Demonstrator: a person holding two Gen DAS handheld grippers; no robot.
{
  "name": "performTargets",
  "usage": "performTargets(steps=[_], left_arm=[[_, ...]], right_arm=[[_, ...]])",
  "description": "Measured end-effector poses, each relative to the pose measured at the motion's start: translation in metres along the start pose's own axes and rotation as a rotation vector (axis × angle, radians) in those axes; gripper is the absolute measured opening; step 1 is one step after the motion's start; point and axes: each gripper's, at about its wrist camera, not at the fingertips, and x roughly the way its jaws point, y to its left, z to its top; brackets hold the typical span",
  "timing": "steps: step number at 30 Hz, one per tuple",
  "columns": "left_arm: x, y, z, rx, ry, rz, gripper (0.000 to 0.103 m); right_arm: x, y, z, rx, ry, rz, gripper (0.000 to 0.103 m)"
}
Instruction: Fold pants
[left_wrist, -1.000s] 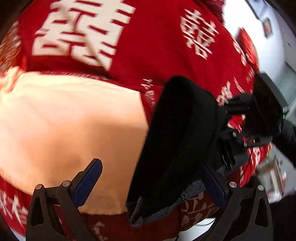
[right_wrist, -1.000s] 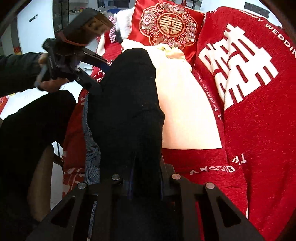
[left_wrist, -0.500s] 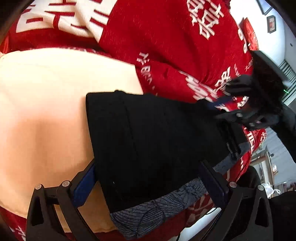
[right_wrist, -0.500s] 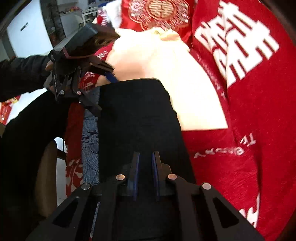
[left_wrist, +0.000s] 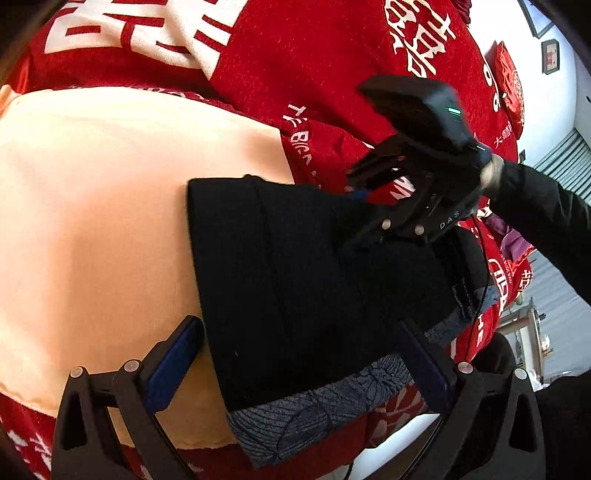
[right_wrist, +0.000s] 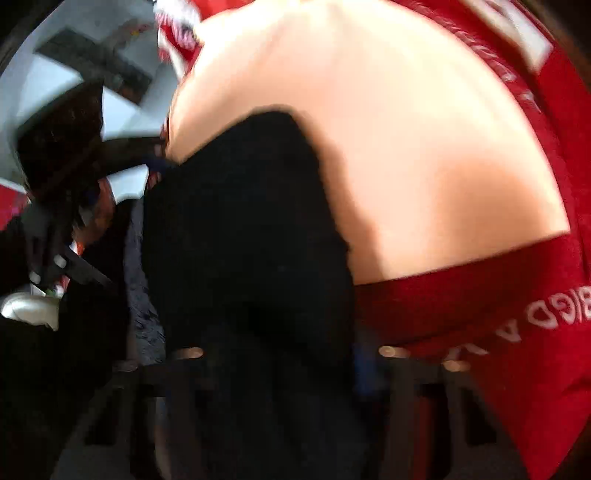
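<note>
While your right gripper (right_wrist: 280, 369) is opening off the folded pants (left_wrist: 295, 277) lying across the peach cloth's (left_wrist: 92, 221) front edge, keep the left gripper (left_wrist: 295, 354) wide apart, lift both straight up w/o snagging fabric.

Folded black fabric pants (left_wrist: 295, 280) lie partly on a flat peach cloth (left_wrist: 96, 221), partly past its right edge on the red blanket with white lettering (left_wrist: 314, 74) spread underneath. A grey-blue patterned inner layer (left_wrist: 314, 413) sticks out below the pants' near edge. The left gripper (left_wrist: 295, 362) straddles that near edge, jaws wide either side. The right gripper (left_wrist: 364, 192), jaws opening, sits at the pants' far right corner, blanket behind it.
</note>
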Motion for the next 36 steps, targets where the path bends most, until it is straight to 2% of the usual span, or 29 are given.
performTargets(steps=[1,2,3,6,9,11,14,15,16,17,18,19,20,22,23,24,26,28,30,31,33,34,36], left_arm=[[-0.002,0.002,0.000,0.002,-0.004,-0.009,0.103],[-0.006,0.003,-0.001,0.006,-0.011,-0.018,0.103],[-0.008,0.004,-0.002,0.011,-0.018,-0.025,0.103],[-0.015,0.009,-0.003,0.010,-0.045,-0.069,0.103],[-0.016,0.009,0.001,0.005,-0.065,-0.156,0.103],[-0.012,0.005,0.008,0.023,-0.068,-0.210,0.103],[0.006,-0.010,0.017,0.040,-0.015,-0.285,0.103],[0.015,-0.020,0.018,0.067,0.016,-0.279,0.102],[0.026,-0.034,0.018,0.117,0.062,-0.209,0.097],[0.035,-0.044,0.017,0.166,0.101,-0.126,0.079],[0.041,-0.047,0.017,0.174,0.129,-0.097,0.048],[0.046,-0.046,0.016,0.148,0.169,-0.106,0.033],[0.049,-0.042,0.016,0.095,0.193,-0.133,0.028],[0.048,-0.042,0.016,0.071,0.196,-0.079,0.027],[0.047,-0.044,0.016,0.075,0.195,-0.063,0.027],[0.047,-0.048,0.016,0.079,0.196,-0.049,0.027],[0.047,-0.057,0.019,0.091,0.207,-0.010,0.027],[0.047,-0.061,0.024,0.087,0.218,0.007,0.027],[0.044,-0.061,0.026,0.068,0.229,0.015,0.027],[0.043,-0.061,0.027,0.056,0.233,0.016,0.027],[0.041,-0.063,0.029,0.032,0.241,0.018,0.027],[0.041,-0.063,0.030,0.024,0.244,0.020,0.027],[0.038,-0.068,0.034,0.003,0.248,0.018,0.027]], right_arm=[[-0.004,0.007,-0.001,-0.032,-0.009,-0.013,0.038],[-0.010,0.014,-0.004,-0.052,-0.025,-0.038,0.026],[-0.020,0.024,-0.009,-0.076,-0.054,-0.070,0.023],[-0.045,0.064,-0.026,-0.176,-0.129,-0.170,0.020],[-0.059,0.110,-0.044,-0.288,-0.174,-0.287,0.020],[-0.064,0.128,-0.054,-0.334,-0.188,-0.336,0.020],[-0.067,0.143,-0.068,-0.370,-0.205,-0.375,0.020],[-0.067,0.143,-0.068,-0.368,-0.210,-0.381,0.020],[-0.066,0.140,-0.066,-0.354,-0.214,-0.382,0.020],[-0.065,0.137,-0.063,-0.328,-0.215,-0.386,0.020],[-0.065,0.135,-0.056,-0.298,-0.210,-0.390,0.022],[-0.065,0.129,-0.050,-0.268,-0.198,-0.395,0.024],[-0.063,0.124,-0.046,-0.230,-0.180,-0.404,0.034],[-0.067,0.114,-0.040,-0.143,-0.169,-0.423,0.054],[-0.074,0.111,-0.041,-0.091,-0.185,-0.433,0.068],[-0.080,0.112,-0.045,-0.066,-0.209,-0.448,0.076],[-0.093,0.114,-0.057,-0.025,-0.257,-0.489,0.077],[-0.092,0.120,-0.071,-0.024,-0.237,-0.566,0.078],[-0.076,0.120,-0.082,-0.038,-0.180,-0.741,0.078],[-0.069,0.110,-0.086,-0.003,-0.141,-0.813,0.078],[-0.061,0.081,-0.092,0.157,-0.080,-0.911,0.078],[-0.062,0.069,-0.096,0.241,-0.082,-0.946,0.078],[-0.064,0.055,-0.106,0.406,-0.153,-0.943,0.078]])
